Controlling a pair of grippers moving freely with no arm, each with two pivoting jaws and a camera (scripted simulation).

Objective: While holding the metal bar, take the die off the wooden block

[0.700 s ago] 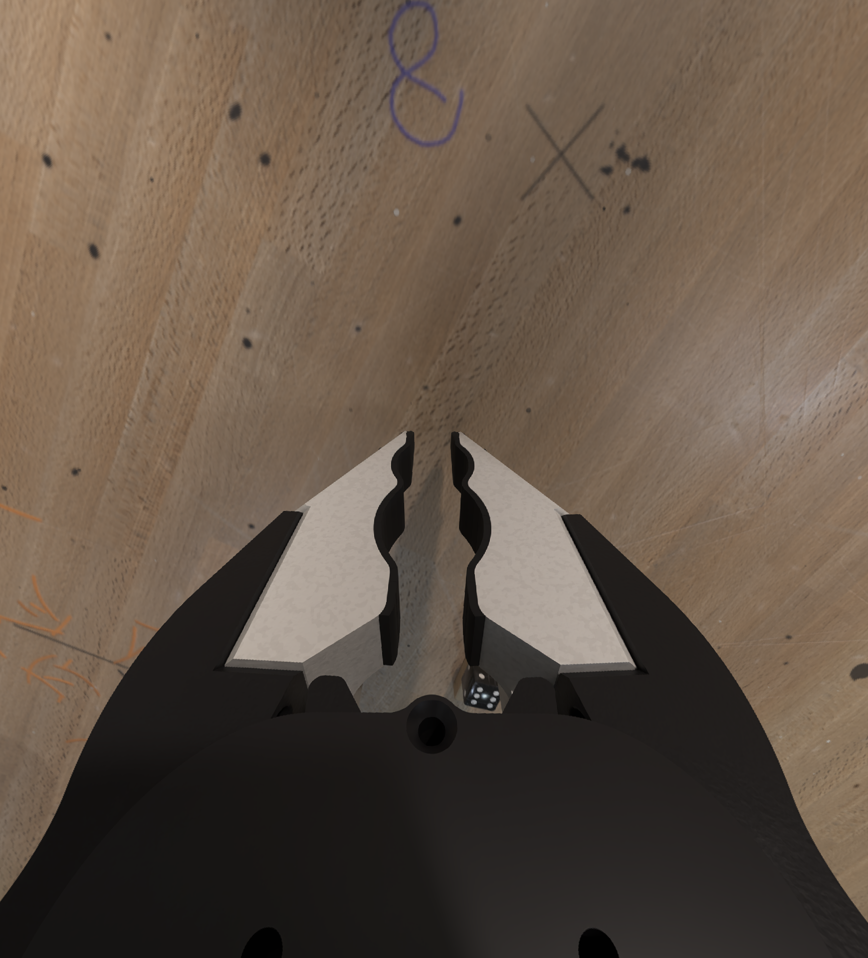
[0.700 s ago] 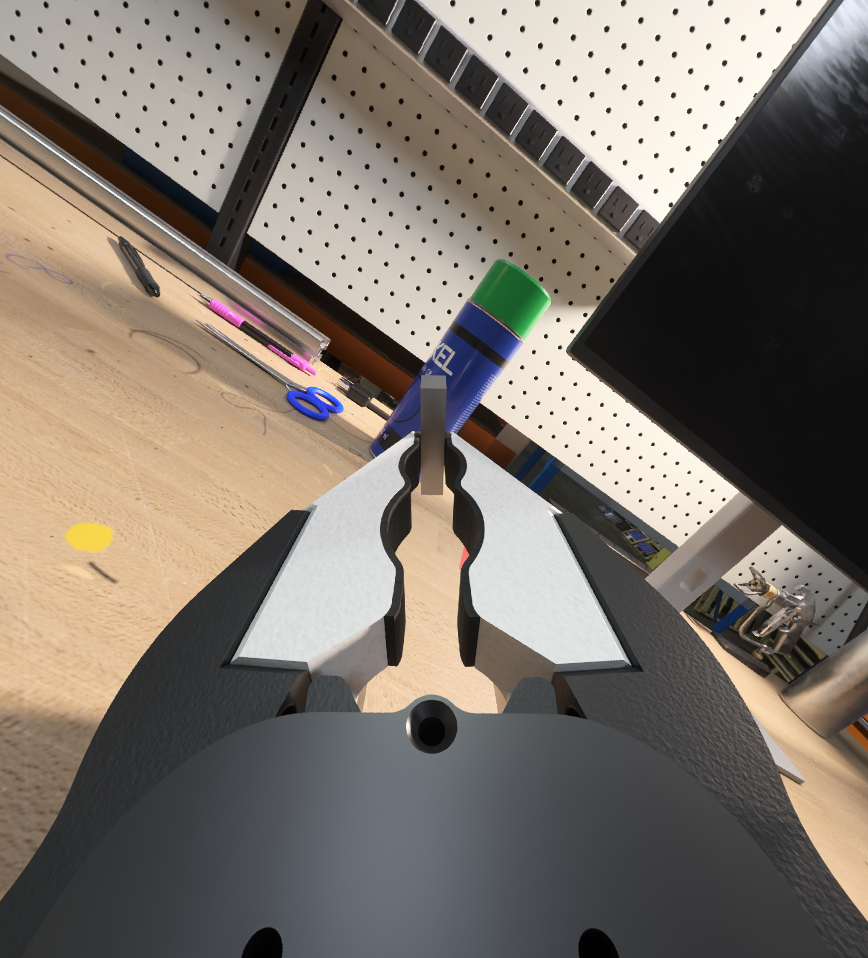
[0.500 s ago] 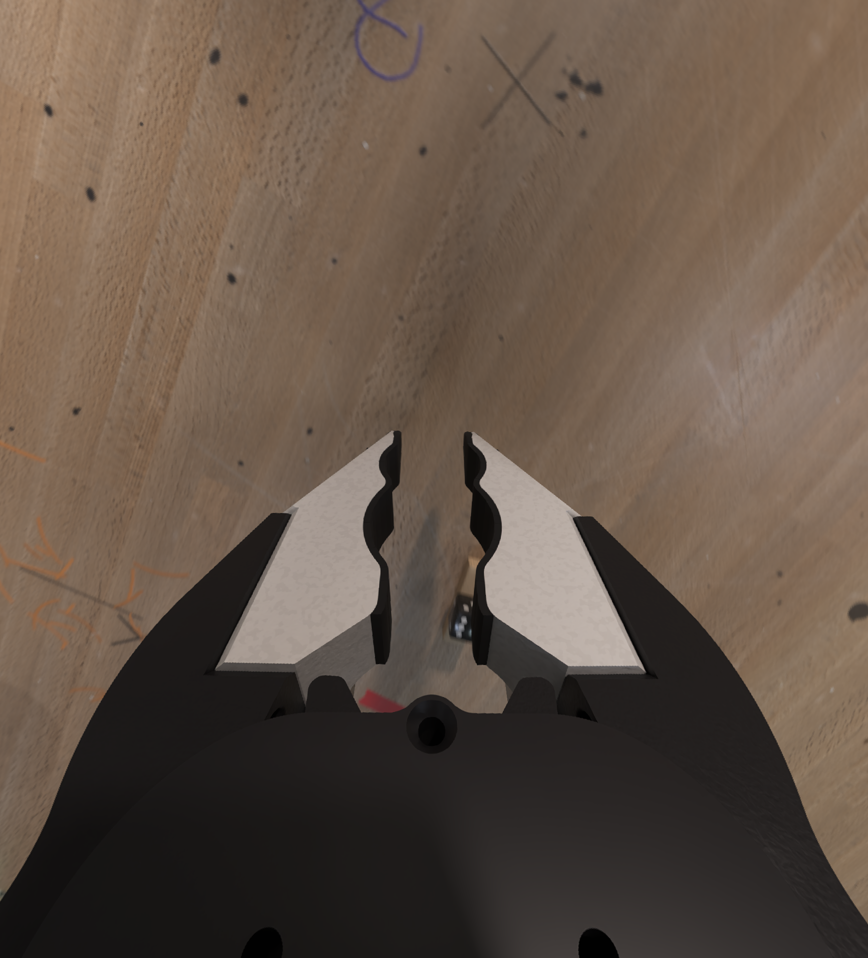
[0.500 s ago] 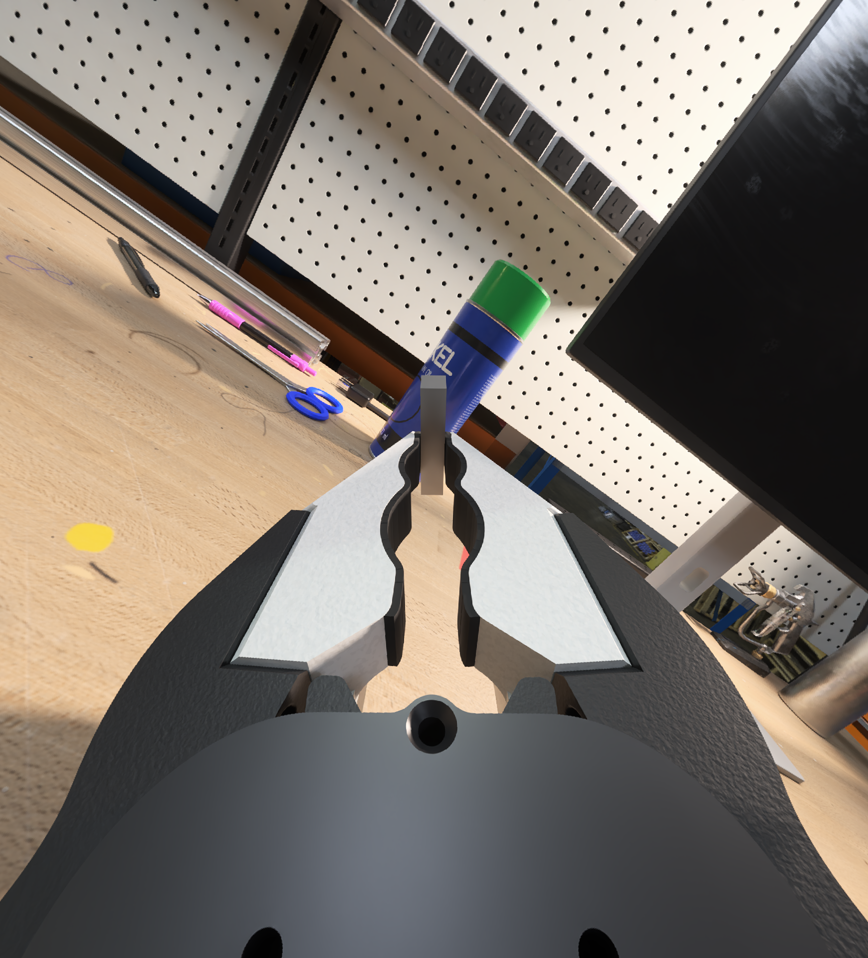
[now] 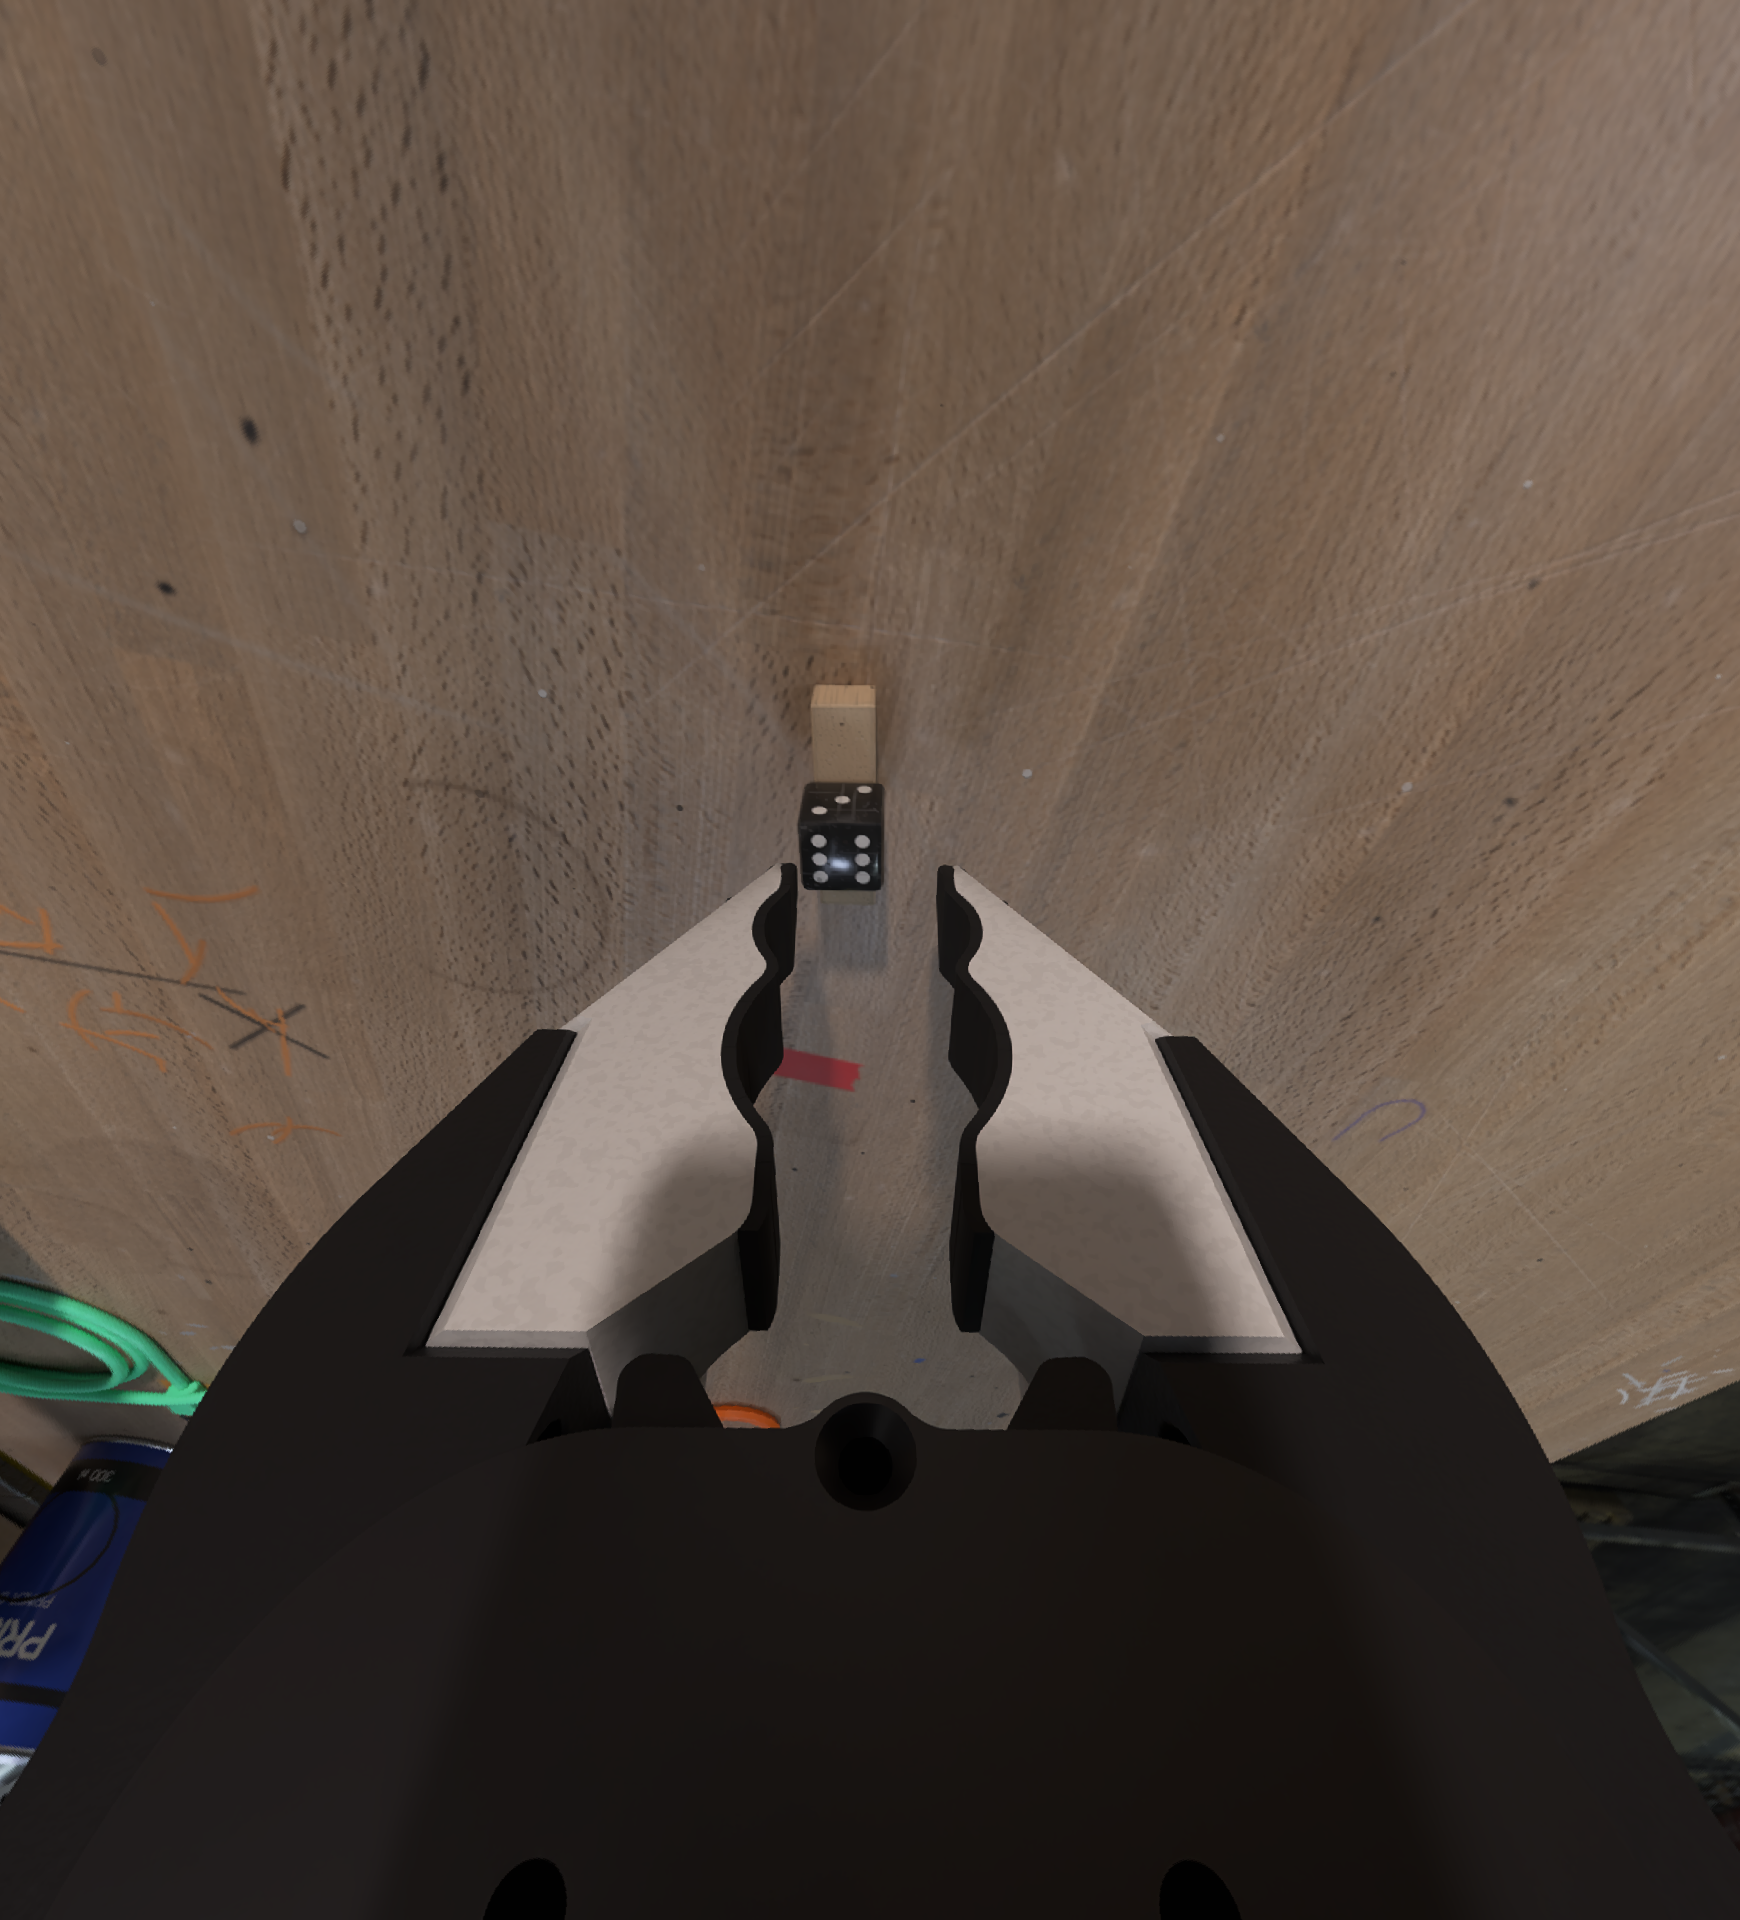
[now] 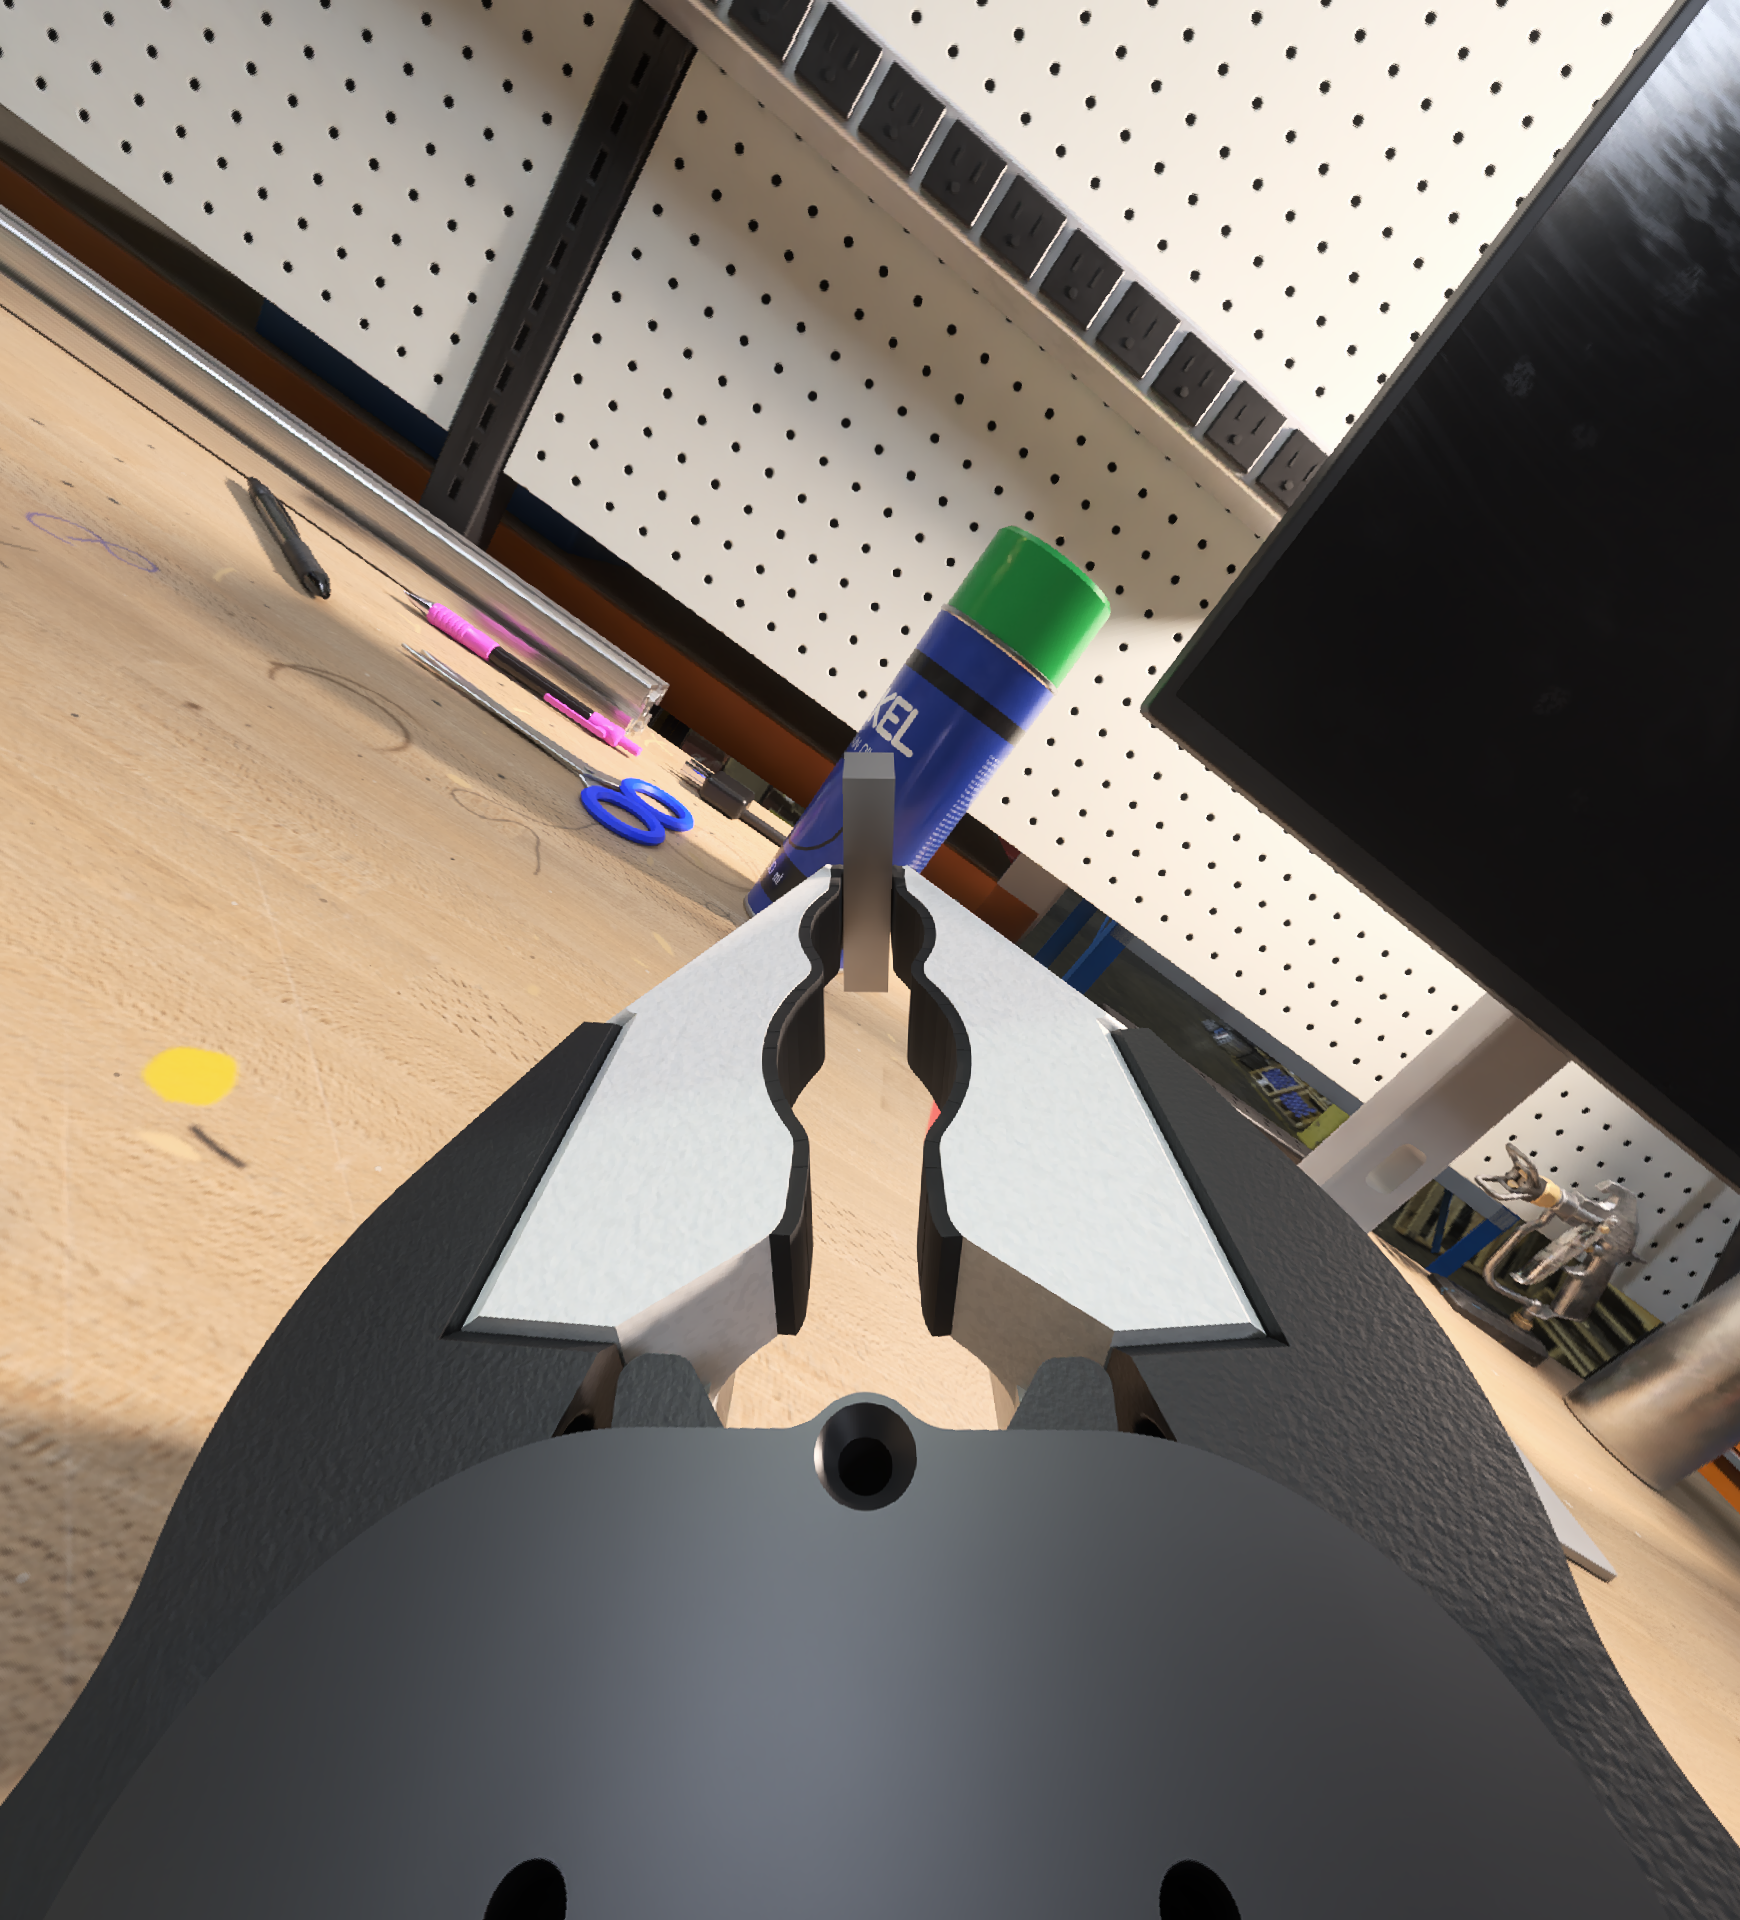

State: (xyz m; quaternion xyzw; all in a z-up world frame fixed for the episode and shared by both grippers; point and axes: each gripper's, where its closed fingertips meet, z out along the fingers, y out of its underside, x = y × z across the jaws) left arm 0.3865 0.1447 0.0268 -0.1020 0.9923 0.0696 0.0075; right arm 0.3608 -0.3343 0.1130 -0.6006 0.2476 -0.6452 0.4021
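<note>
In the left wrist view a black die [image 5: 842,850] with white pips sits on the near end of a pale wooden block [image 5: 843,729] on the workbench. My left gripper [image 5: 866,883] is open and empty, its fingertips just short of the die, which lies toward the left finger's side. In the right wrist view my right gripper [image 6: 867,888] is shut on a grey metal bar [image 6: 867,868] that stands up between the fingertips, held above the bench.
A red tape mark [image 5: 820,1070] lies under the left gripper. A green cord [image 5: 24,1340] and a blue spray can [image 5: 24,1600] sit at the lower left. In the right wrist view: blue spray can [image 6: 939,727], blue scissors [image 6: 637,812], pens [image 6: 523,665], a black monitor [image 6: 1531,582], pegboard wall.
The left gripper has pulled back and opened wider; the die and block, earlier between and under its fingers, now lie ahead of the fingertips. The right gripper and bar have not moved.
</note>
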